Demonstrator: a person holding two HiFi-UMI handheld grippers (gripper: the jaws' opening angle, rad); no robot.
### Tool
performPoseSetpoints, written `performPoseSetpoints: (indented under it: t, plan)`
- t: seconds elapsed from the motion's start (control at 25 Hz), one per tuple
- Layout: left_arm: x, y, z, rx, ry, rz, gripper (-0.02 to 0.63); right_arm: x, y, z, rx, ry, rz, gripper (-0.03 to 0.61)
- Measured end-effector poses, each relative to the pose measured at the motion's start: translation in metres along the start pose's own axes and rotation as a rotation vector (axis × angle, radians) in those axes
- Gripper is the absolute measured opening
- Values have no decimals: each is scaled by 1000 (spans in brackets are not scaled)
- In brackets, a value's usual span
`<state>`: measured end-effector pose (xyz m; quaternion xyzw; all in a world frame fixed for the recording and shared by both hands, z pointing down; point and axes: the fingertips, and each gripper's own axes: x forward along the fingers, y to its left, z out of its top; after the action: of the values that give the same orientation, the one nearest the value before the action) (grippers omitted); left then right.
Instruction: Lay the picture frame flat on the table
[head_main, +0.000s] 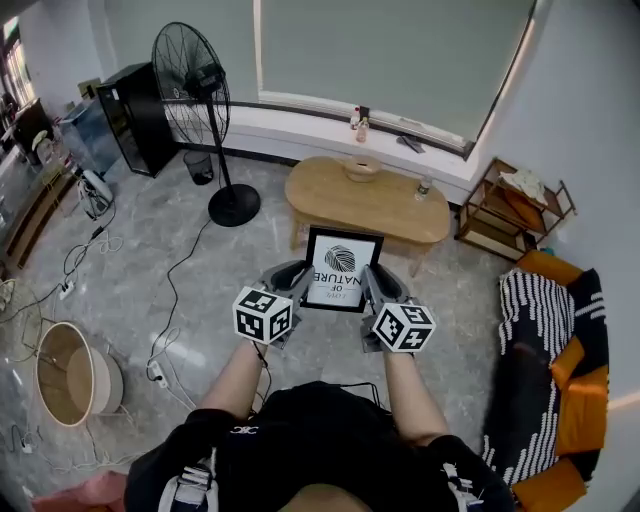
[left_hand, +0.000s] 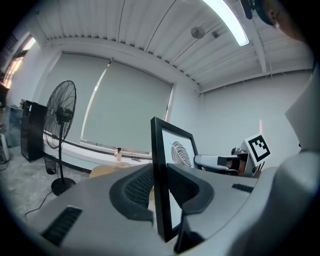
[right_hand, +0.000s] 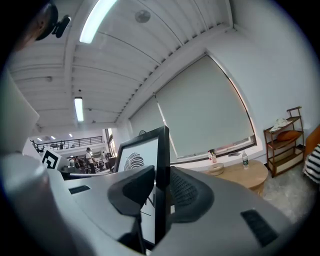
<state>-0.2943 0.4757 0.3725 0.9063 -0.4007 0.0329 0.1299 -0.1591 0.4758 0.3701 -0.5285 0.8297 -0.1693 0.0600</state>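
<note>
A black picture frame (head_main: 341, 268) with a white print is held upright in the air in front of the person, well short of the oval wooden table (head_main: 400, 208). My left gripper (head_main: 295, 282) is shut on the frame's left edge (left_hand: 159, 185). My right gripper (head_main: 372, 284) is shut on its right edge (right_hand: 161, 175). In each gripper view the frame stands edge-on between the two dark pads. The print (left_hand: 181, 152) faces the person, and my right gripper (left_hand: 220, 161) shows beyond it in the left gripper view.
A wooden bowl (head_main: 362, 168) and a small bottle (head_main: 424, 187) stand on the table. A pedestal fan (head_main: 195, 90) stands to the left with cables on the floor. A wooden shelf (head_main: 510, 205) and a striped and orange sofa (head_main: 560, 370) are on the right.
</note>
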Motion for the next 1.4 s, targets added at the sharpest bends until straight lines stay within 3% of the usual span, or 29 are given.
performPoseSetpoints:
  t: [0.36,0.6,0.8,1.4]
  plan:
    - [-14,34,-19,-24,13,-27,98,20,20,-29,-17,23,-24,109]
    - [14,55,-25,-39,44,-26,98,46,1,-34,-12,33,-31,109]
    - [67,69,-21,-18,74,-31,98,80,-44,-28,12,37,-33,109]
    - [286,89,38,12,113,1,98,194,-225,60,41,56,4,109]
